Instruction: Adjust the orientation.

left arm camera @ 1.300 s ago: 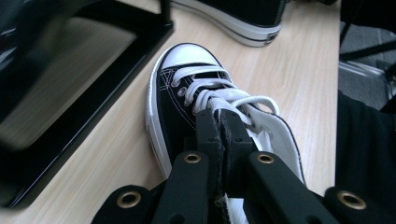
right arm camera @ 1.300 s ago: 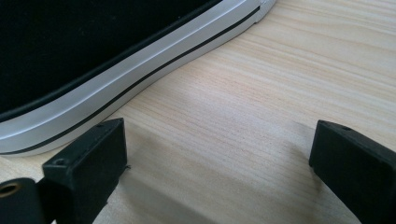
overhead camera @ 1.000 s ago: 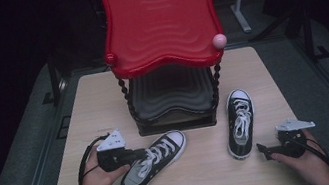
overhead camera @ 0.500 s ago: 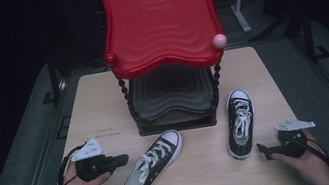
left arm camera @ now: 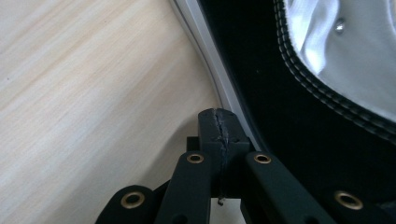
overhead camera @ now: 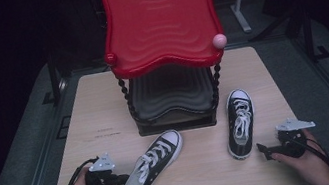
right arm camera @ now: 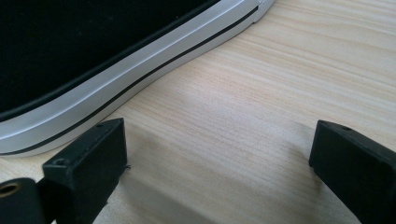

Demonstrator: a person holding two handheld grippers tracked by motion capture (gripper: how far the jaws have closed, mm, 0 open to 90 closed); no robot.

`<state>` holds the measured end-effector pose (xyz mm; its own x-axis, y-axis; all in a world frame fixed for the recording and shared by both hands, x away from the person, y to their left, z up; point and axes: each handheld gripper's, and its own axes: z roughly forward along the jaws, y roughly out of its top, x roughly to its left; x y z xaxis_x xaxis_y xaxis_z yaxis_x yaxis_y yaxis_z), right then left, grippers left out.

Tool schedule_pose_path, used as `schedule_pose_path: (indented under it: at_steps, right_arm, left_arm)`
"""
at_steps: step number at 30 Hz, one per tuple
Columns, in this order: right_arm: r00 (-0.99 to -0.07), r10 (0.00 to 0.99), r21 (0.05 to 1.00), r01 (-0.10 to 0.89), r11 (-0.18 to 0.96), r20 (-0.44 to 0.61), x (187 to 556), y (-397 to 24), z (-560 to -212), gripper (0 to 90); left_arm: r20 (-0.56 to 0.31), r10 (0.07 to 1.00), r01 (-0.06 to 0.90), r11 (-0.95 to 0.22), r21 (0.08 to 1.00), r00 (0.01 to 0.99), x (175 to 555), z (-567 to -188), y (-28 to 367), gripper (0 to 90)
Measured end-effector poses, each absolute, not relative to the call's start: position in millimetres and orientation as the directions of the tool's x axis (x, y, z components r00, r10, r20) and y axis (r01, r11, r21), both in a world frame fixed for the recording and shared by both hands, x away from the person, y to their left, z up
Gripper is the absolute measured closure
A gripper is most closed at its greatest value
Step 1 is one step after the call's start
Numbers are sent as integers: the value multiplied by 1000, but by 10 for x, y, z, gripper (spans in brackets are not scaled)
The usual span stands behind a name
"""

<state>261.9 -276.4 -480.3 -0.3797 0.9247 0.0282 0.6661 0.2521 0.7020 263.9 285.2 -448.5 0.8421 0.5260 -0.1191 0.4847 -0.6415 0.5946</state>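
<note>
1. Right now, nearest the person: left gripper [overhead camera: 116, 179] low on the table [overhead camera: 207, 176], jaws clenched together on nothing, tips just beside the heel of the left shoe [overhead camera: 152, 165]. In the left gripper view the closed jaws sit against the white sole edge of that shoe [left arm camera: 299, 121]. Risk: shut jaws can only push, so the shoe may skid or spin instead of being picked up.
2. Right gripper [overhead camera: 266, 149] rests near the table's front right, jaws spread wide, nothing between them. The right gripper view shows bare wood between the pads [right arm camera: 88, 161] and the sole of the right shoe [right arm camera: 121, 79] off to one side. Risk: closing from here would likely catch air or only clip the sole rim.
3. Right shoe [overhead camera: 240, 121] lies toe away, just in front of the rack [overhead camera: 176, 116]; left shoe is angled, toe near the rack base. Risk: a shove could jam a toe into the rack.
4. Farther back, the red tray [overhead camera: 160, 19] overhangs the lower shelf. Risk: a lifted shoe or gripper could knock its rim.
</note>
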Motion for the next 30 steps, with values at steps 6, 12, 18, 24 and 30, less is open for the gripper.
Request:
schedule_pose_path:
  at_steps: [6,12,18,24,30]
  right_arm:
    - [-380,925,703,665,252,28,2621,-2766,-4803,38]
    - [-379,925,703,665,252,27,2622,-2766,-4804,38]
    - [-377,926,703,666,250,28,2623,-2767,-4804,38]
    - [-374,927,702,667,248,28,2624,-2768,-4803,41]
    - [-376,926,710,662,241,36,2602,-2785,-4771,192]
  left_arm:
    - [-145,475,461,-662,591,868,2552,-4483,2748,899]
    - [-180,402,425,-681,597,898,2451,-4503,2553,898]
    - [-178,359,390,-699,600,916,2390,-4512,2356,898]
    - [-186,351,389,-696,604,918,2392,-4513,2315,866]
    - [-174,387,404,-659,635,906,2407,-4420,2414,679]
